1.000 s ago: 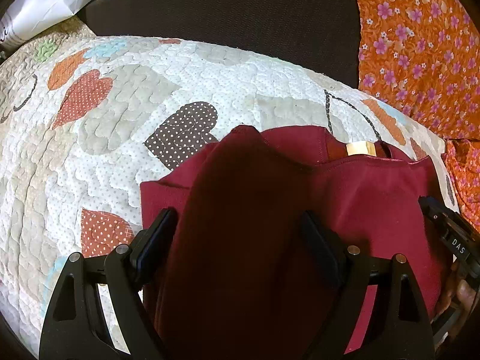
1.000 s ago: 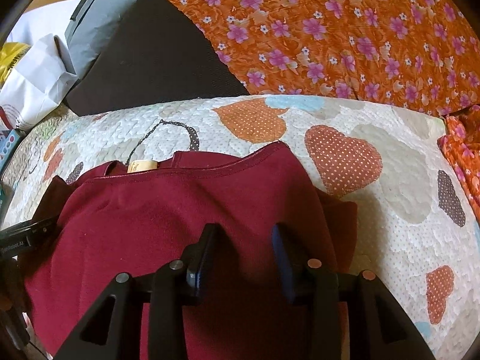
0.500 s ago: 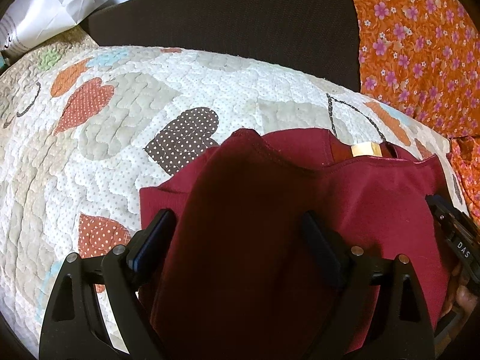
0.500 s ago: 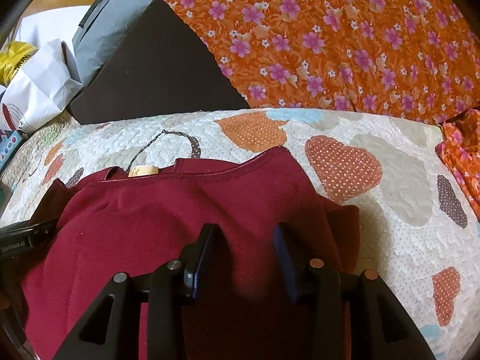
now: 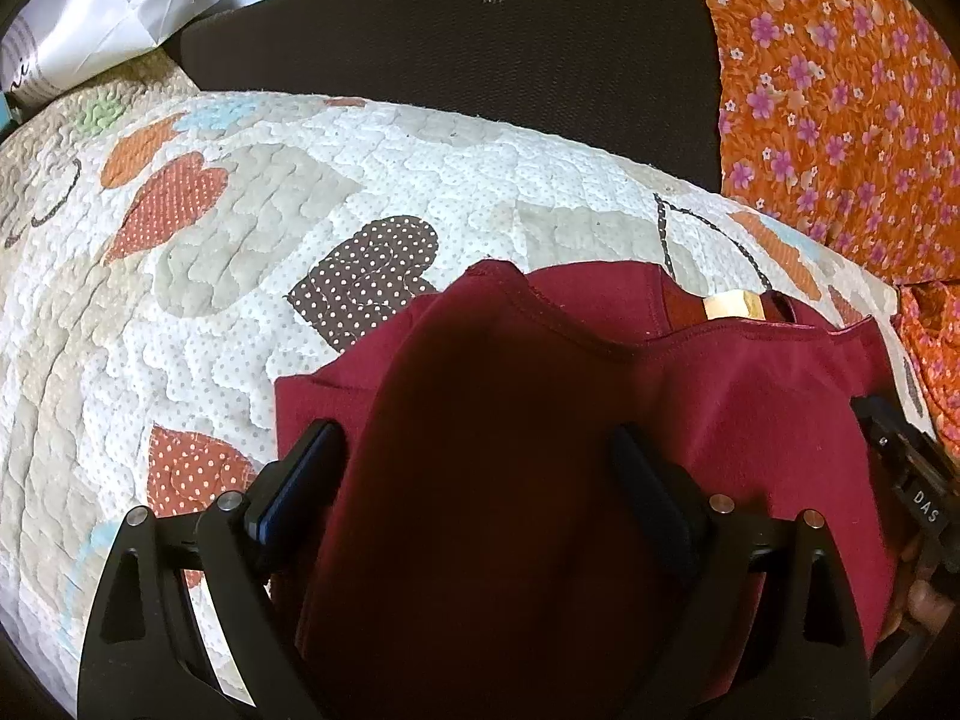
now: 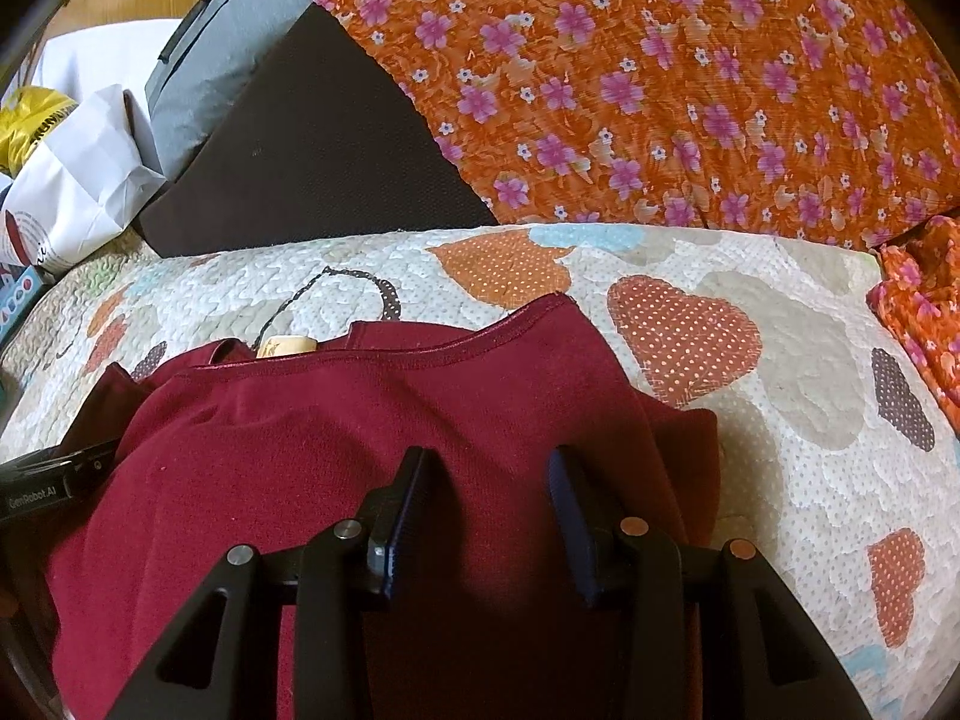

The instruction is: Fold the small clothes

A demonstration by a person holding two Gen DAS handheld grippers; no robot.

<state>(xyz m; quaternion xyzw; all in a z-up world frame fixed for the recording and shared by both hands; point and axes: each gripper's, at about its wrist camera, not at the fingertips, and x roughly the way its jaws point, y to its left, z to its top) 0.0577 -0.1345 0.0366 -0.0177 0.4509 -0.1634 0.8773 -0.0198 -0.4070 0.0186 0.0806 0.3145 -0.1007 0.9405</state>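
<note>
A maroon top (image 5: 750, 408) lies on the quilted heart-patterned cover (image 5: 252, 312), its neckline and tan label (image 5: 729, 305) towards the far side. My left gripper (image 5: 474, 432) hovers over the top's left part. Its jaws are opening wide, and a raised dark fold of the cloth lies between them without being pinched. My right gripper (image 6: 487, 453) stands over the top's (image 6: 312, 438) right part, partly open, with cloth showing under the gap and nothing clamped. Each gripper shows at the edge of the other's view: the right gripper (image 5: 906, 468) and the left gripper (image 6: 54, 474).
An orange flowered cloth (image 6: 660, 78) covers the far right. A dark cushion (image 5: 456, 42) lies behind the quilt. A white paper bag (image 6: 78, 180) and a grey bag (image 6: 222, 48) sit at the far left. Bare quilt (image 6: 810, 408) spreads right of the top.
The left jaws have spread a little wider over the fold. Both views have tipped slightly, so the scene sits lower in frame. The top has not moved.
</note>
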